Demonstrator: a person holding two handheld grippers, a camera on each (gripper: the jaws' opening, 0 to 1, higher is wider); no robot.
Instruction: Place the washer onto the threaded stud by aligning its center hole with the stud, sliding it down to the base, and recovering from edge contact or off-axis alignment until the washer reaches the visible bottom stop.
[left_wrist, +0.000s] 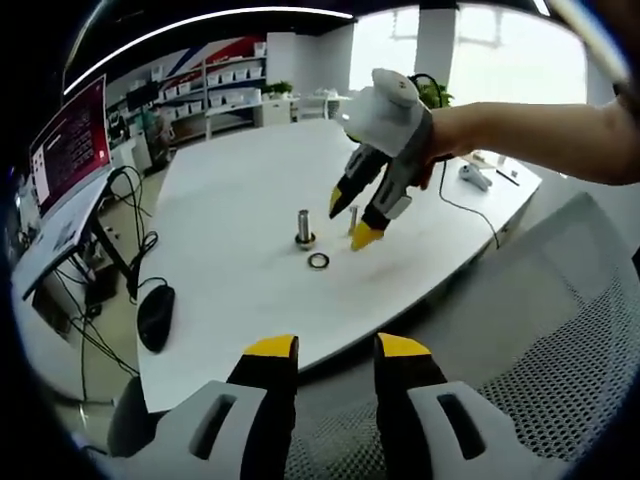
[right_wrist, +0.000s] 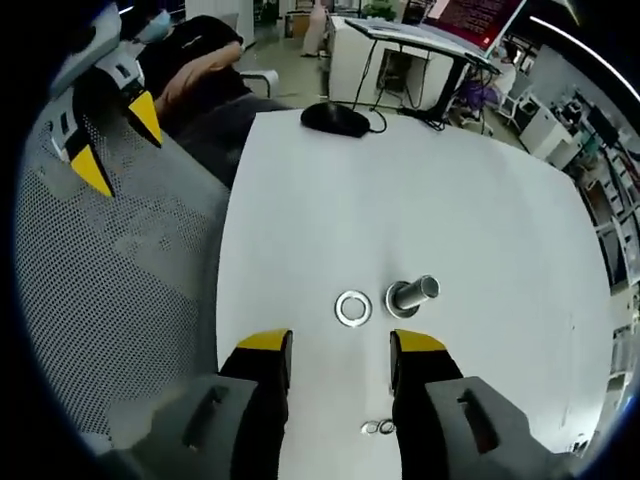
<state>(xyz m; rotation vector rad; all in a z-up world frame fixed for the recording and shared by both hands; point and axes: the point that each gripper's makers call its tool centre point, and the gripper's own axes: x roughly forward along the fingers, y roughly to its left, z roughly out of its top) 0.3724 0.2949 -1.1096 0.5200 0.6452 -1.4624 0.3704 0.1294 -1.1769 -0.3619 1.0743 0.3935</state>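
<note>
White table (right_wrist: 480, 230) held the washer (right_wrist: 353, 308) lying flat, just beside the threaded stud (right_wrist: 412, 295) at its 9 o'clock. Both the right gripper (right_wrist: 340, 356) and left gripper (left_wrist: 335, 346) were apart, holding nothing. I think a crooked grab could tip the washer onto the stud's edge.

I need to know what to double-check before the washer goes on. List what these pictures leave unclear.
- Stud threads: too small and blurred in both views.
- Base of the stud: too small in the left gripper view to tell nut from flange.
- Small rings between the right tool's jaws: tiny, partly hidden in the right gripper view.
- Washer hole fit: cannot be judged.
</note>
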